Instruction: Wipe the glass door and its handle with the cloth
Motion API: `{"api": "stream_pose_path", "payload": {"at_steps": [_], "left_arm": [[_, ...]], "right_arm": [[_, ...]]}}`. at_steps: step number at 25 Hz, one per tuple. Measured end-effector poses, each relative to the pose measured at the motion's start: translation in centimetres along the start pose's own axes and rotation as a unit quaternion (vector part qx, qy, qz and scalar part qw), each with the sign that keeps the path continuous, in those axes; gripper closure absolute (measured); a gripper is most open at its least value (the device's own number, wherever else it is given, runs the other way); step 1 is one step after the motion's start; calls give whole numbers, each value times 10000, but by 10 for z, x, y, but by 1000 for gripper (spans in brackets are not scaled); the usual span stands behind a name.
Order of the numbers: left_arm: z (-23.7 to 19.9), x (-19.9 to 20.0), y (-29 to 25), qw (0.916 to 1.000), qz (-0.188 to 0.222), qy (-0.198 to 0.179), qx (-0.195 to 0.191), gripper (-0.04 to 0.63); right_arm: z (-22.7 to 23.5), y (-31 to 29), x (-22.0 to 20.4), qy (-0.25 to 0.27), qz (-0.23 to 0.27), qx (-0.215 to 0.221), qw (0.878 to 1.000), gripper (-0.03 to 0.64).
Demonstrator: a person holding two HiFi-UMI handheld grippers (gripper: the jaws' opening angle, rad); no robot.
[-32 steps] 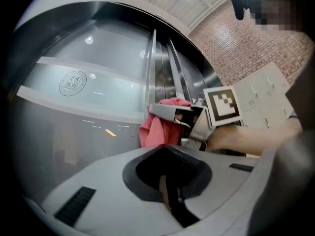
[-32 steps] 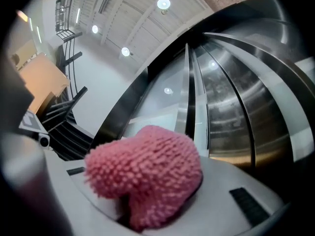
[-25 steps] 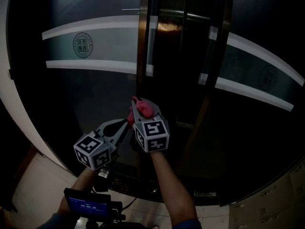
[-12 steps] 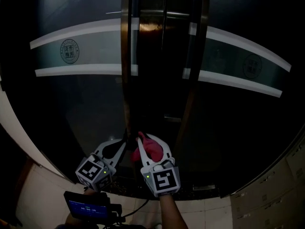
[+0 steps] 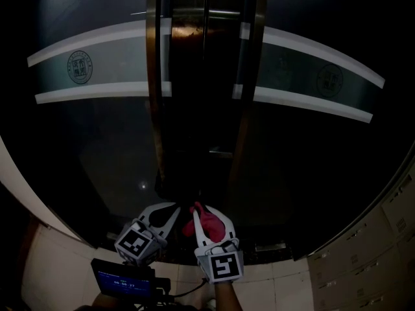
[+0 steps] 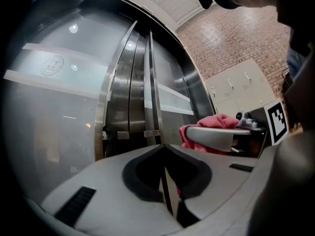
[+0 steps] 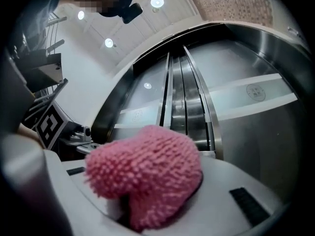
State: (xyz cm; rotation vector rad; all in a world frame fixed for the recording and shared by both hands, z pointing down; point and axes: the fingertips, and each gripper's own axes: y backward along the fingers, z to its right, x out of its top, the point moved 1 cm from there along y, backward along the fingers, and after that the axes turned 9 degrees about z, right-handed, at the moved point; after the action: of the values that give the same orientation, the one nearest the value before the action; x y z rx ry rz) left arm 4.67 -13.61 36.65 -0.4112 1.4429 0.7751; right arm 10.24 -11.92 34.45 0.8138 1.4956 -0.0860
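Observation:
The dark glass door [image 5: 91, 154] carries two white frosted bands and tall metal handles [image 5: 155, 109] on either side of the centre seam. A second handle [image 5: 246, 76] stands on the right leaf. Low at the door's foot, my right gripper [image 5: 198, 212] is shut on a pink fluffy cloth [image 5: 207, 220], close to the seam. This cloth [image 7: 147, 173] fills the right gripper view, with the handles [image 7: 170, 100] beyond it. My left gripper [image 5: 172, 211] sits just left of it, jaws together and empty. In the left gripper view my left gripper [image 6: 165, 149] points at the handles [image 6: 147, 82]; the cloth [image 6: 209, 122] shows at right.
Pale lockers [image 5: 395, 225] stand right of the doorway, and a light tiled floor [image 5: 58, 264] runs below it. A small device with a lit screen [image 5: 122, 281] sits at the bottom edge under my left arm. A brick wall [image 6: 231, 28] rises at right.
Both grippers have dropped from about mid-height of the handle to the door's bottom, the right one carrying the cloth down along the seam. The head view has shifted with them.

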Motion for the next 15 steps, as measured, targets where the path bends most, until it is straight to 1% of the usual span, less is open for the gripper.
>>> {"api": "stream_pose_path", "payload": {"at_steps": [3, 7, 12, 15], "left_arm": [[3, 0, -2, 10000, -46, 35, -26, 591], [-1, -2, 1, 9999, -53, 80, 36, 591], [-11, -3, 8, 9998, -49, 98, 168, 592], [-17, 1, 13, 9993, -68, 174, 311, 592]], "right_arm": [[-3, -2, 2, 44, 12, 59, 10000, 557], [-8, -5, 2, -20, 43, 131, 9999, 557], [-13, -9, 1, -65, 33, 178, 9998, 557], [-17, -14, -2, -107, 11, 219, 9997, 557]]}}
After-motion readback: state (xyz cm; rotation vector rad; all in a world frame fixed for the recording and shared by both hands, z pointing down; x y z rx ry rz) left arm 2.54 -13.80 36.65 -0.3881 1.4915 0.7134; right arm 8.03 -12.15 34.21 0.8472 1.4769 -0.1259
